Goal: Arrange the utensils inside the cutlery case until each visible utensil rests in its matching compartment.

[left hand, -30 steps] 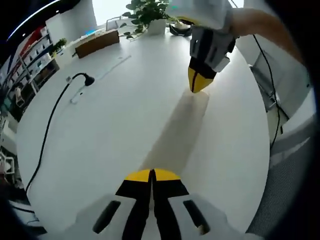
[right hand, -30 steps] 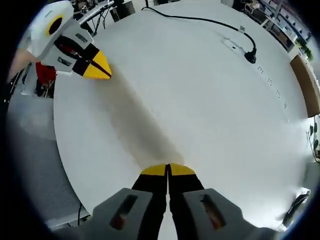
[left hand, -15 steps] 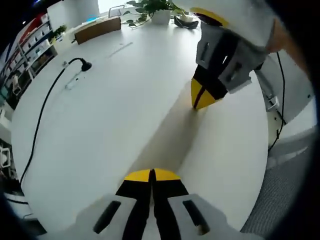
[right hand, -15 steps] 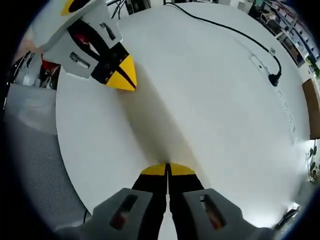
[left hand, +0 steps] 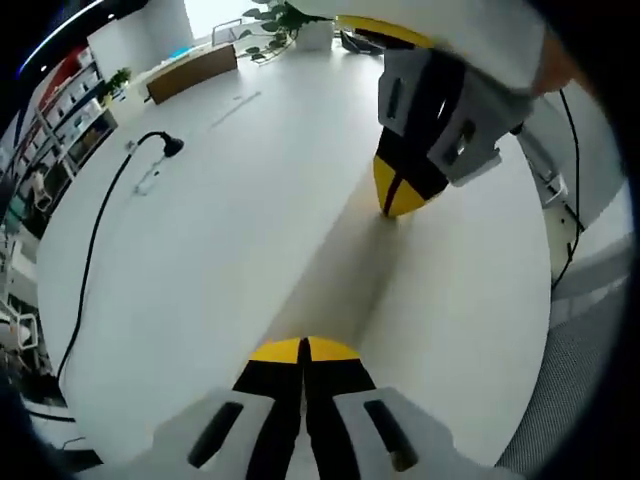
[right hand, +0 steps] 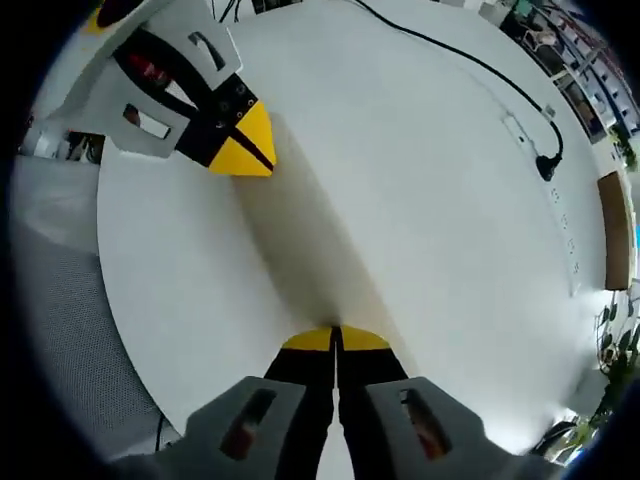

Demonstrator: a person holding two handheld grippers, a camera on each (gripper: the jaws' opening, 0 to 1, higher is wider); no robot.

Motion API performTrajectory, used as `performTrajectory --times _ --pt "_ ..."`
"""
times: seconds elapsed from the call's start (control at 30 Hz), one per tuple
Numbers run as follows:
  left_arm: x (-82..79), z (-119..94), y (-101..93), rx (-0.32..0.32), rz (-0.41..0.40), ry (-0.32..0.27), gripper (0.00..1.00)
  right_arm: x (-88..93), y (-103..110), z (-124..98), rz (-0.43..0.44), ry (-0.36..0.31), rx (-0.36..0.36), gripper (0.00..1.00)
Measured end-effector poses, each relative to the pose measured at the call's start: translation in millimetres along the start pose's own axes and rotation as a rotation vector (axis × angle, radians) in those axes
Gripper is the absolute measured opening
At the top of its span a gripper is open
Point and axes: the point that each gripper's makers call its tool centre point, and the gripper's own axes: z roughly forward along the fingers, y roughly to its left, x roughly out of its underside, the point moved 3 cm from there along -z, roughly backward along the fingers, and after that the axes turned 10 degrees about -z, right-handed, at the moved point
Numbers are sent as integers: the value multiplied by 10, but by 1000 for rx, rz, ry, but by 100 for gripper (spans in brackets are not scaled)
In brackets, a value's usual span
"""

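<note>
both claws are closed with nothing between the jaws. the left claw (left hand: 303, 348) hovers just over the surface (left hand: 230, 230), yellow tips pressed together. the right claw (left hand: 397, 195) faces it from across the near rim, and in the right gripper view the right claw (right hand: 335, 338) looks back at the left claw (right hand: 243, 148), equally closed.

compared with a second ago, the two claws have drawn closer to each other; the opposite claw bulks larger in each view, and its tip sits nearer the surface. the shadow band between the tips has shortened. nothing on the surface itself has shifted. i read this as the hands settling into a start or rest pose rather than working a utensil, so no sorting looks done from here.

i can't see the cutlery case or any utensils from here, so i cannot tell where they lie or how far along the job is.

taking the cable (left hand: 95, 245) as landmark: it runs from the surface's far rim inward to a dark plug (left hand: 171, 146), with a small pale strip (left hand: 150, 180) just beside the plug. both claws are well apart from the cable, on the opposite side, close to the curved rim (right hand: 110, 300) where the surface drops toward grey floor. between cable and claws lies wide bare white room. beyond the cable, a brown box (left hand: 192, 72) and a plant (left hand: 285, 20) stand at the far rim.
</note>
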Motion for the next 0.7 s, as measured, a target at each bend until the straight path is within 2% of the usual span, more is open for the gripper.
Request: performTrajectory --times 0.13,0.17,0.2,0.23,0.3,0.33,0.4,0.43,0.47,0.5,0.53,0.57,0.6,0.67,0.7 --pt "-7 -12 44 8 -40 -14 0 23 -33 -11 96 -70 1 0" --pt "-2 -24 99 -70 -21 -48 0 32 -26 -17 112 -96 27 0" --pt "34 -52 151 -134 31 -44 0 35 -16 -17 103 -105 57 0" --pt "41 -44 94 -122 82 -80 0 32 -5 -20 96 -106 105 0" --pt "104 -86 70 -122 115 -68 0 30 23 -26 50 -113 172 0" --pt "91 -146 106 -141 146 -97 0 29 29 -24 42 -129 194 0" --pt "114 -235 154 -125 143 -118 0 -6 24 -22 -54 -204 242 0" --pt "114 -279 190 -127 145 -125 3 7 35 -29 -67 -223 246 0" --pt "68 -333 237 -128 189 -169 9 41 59 -70 -109 -231 247 5" --pt "36 -360 258 -122 208 -209 19 20 10 -117 -114 -277 301 23" --pt "5 -398 310 -143 228 -249 24 -14 30 -152 -158 -340 295 37" --pt "0 -437 374 -161 285 -265 27 -6 54 -169 -161 -356 270 46" --pt "18 -439 395 -151 285 -262 31 23 62 -198 -181 -355 253 47" --pt "52 -393 390 -94 286 -272 43 59 44 -238 -309 -357 234 51" --pt "74 -340 395 -73 287 -273 57 100 17 -226 -347 -347 212 61"
